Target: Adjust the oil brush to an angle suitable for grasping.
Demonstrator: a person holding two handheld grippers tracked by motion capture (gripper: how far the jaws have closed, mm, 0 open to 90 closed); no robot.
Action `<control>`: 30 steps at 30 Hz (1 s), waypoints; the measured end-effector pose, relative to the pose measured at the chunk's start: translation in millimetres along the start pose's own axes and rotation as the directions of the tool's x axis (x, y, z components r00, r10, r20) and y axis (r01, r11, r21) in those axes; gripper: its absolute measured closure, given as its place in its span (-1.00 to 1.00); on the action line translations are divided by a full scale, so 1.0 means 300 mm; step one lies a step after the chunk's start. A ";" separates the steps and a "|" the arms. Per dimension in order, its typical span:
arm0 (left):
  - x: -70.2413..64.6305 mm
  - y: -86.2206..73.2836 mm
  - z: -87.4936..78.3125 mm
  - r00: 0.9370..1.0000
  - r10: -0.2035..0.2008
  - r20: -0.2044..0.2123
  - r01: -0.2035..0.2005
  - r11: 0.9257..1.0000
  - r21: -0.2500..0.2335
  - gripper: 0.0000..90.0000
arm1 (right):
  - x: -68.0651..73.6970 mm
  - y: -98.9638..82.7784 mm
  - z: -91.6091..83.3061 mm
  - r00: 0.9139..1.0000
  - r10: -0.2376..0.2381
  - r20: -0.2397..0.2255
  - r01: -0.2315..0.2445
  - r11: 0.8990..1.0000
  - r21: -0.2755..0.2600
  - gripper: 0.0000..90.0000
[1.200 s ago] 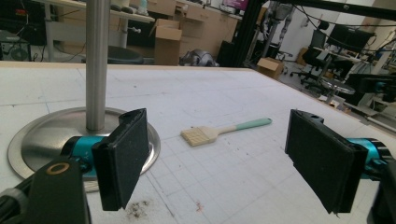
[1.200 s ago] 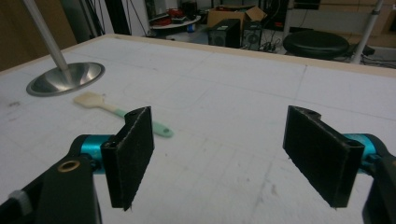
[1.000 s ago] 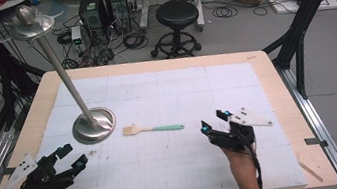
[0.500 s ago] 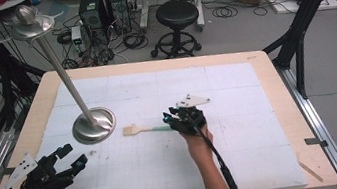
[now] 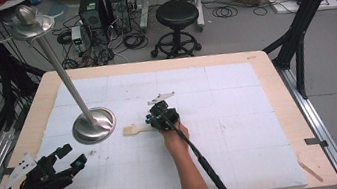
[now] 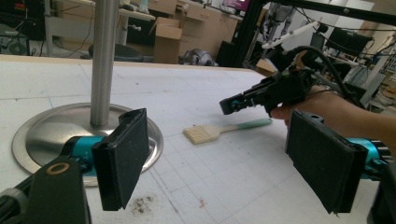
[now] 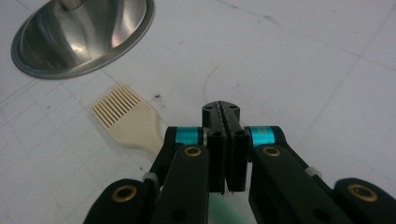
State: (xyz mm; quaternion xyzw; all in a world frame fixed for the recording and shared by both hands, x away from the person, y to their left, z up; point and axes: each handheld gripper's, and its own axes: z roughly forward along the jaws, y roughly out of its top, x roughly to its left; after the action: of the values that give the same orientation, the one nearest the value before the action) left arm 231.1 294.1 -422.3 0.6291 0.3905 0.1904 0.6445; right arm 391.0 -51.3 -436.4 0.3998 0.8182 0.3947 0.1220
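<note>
A cream silicone brush [image 5: 131, 129] with a green handle lies on the white mat just right of a steel stand's round base [image 5: 94, 126]. My right gripper [image 5: 152, 119] is shut and sits right over the handle, pointing left toward the bristles. In the right gripper view its jaws [image 7: 221, 109] are pressed together with nothing between them; the brush head [image 7: 123, 116] lies to their left and a bit of green handle passes beneath. My left gripper [image 5: 74, 155] stands open near the table's front left corner. Between its pads [image 6: 123, 154] I see the brush [image 6: 205, 133] and the right gripper [image 6: 229, 106] farther off.
The steel stand's pole [image 5: 66, 82] leans up and left to a dish on top [image 5: 28, 24]. Its base [image 6: 46, 130] lies close in front of my left gripper. A small dark patch of crumbs [image 6: 142, 203] lies on the mat. A stool [image 5: 176, 15] stands beyond the far edge.
My right gripper has travelled left from the table's right side to the brush handle and has shut. The left gripper has stayed where it was.
</note>
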 end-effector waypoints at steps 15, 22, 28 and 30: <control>0.000 -0.001 0.003 1.000 -0.005 0.002 0.005 1.000 0.006 -0.51 | 0.048 -0.021 0.012 0.997 -0.032 -0.074 0.038 0.996 0.075 0.98; 0.000 0.000 -0.001 1.000 -0.017 -0.001 0.017 1.000 0.000 -0.50 | 0.067 -0.049 -0.019 0.994 -0.032 -0.103 0.041 0.995 0.090 0.98; 0.000 0.001 -0.001 0.999 -0.035 0.009 0.035 0.999 -0.009 -0.50 | 0.089 -0.070 -0.045 0.993 -0.054 -0.108 0.065 0.993 0.100 0.98; -0.003 0.002 -0.001 1.000 -0.030 0.010 0.030 1.000 -0.007 -0.50 | 0.092 -0.076 -0.051 0.993 -0.051 -0.108 0.062 0.993 0.102 0.98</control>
State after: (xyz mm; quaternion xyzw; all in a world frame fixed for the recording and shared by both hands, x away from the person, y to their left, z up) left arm 230.4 293.7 -421.5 0.6218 0.3958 0.1790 0.6517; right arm 352.6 -47.4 -440.1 0.3611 0.8541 0.3679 0.0689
